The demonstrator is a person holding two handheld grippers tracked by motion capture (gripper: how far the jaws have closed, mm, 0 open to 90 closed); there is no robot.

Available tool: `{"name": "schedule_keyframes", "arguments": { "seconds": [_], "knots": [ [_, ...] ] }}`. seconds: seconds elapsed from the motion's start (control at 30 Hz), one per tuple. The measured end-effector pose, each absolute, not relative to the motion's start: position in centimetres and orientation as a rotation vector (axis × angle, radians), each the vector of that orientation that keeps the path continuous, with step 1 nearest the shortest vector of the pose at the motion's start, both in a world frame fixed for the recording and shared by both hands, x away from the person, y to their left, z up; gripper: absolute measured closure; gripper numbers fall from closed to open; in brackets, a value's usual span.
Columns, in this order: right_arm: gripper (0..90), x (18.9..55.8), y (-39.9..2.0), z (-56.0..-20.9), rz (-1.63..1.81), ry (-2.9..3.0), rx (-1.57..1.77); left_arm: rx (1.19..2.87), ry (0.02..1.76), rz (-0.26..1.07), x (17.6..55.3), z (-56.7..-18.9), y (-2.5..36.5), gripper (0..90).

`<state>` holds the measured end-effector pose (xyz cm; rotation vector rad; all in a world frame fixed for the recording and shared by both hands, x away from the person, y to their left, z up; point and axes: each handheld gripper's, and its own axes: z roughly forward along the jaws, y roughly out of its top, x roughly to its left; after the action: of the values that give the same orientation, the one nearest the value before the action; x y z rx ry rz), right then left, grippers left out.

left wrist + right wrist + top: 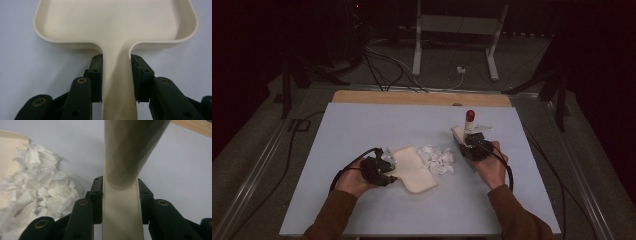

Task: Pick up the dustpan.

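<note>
On the table (362, 125), one dustpan (414, 170), one brush (467, 131), one paper pile (438, 160)

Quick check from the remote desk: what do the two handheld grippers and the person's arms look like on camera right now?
Both the left gripper and the right gripper are compact black units. Up close, their fingers are matte black linkage bars with brass-coloured pivot rivets and small screw holes. A black cable loops from the left one; another trails from the right. The person wears brown long sleeves.

The pale blue table (362, 130) bears a cream dustpan (414, 170) and crumpled tissue scraps (438, 160).
</note>
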<state>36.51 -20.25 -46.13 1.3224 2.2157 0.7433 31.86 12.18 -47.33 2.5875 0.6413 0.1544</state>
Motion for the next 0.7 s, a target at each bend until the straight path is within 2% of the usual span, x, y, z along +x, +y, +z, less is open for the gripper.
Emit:
{"name": "schedule_keyframes", "arguments": {
  "seconds": [0.7],
  "knots": [
    [67.1, 36.1, -18.2, -46.0, 0.745, 2.247, 1.282, 2.593, 0.637, 0.156, 31.9, -47.3, 12.2, 66.7]
  ]
}}
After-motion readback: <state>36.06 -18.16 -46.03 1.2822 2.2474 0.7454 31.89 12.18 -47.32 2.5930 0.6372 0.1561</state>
